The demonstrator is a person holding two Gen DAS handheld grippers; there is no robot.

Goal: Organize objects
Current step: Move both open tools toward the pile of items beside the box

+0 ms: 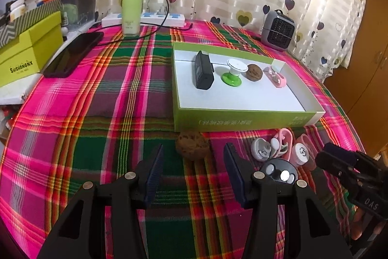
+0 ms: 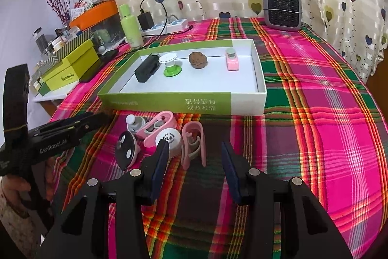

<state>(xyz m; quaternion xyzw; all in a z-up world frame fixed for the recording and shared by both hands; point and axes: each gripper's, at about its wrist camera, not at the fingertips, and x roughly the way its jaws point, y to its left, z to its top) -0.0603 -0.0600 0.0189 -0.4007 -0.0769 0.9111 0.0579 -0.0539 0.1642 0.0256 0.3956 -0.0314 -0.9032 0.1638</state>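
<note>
Left tongs open, empty, aligned on walnut at lower centre for boxing; right tongs open, empty

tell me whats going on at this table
A person with two handheld grippers is sorting small items into a green-and-white box. Four already sit inside it. The left gripper is open in front of a walnut; the right gripper, also open, is at a pink clip.
</note>
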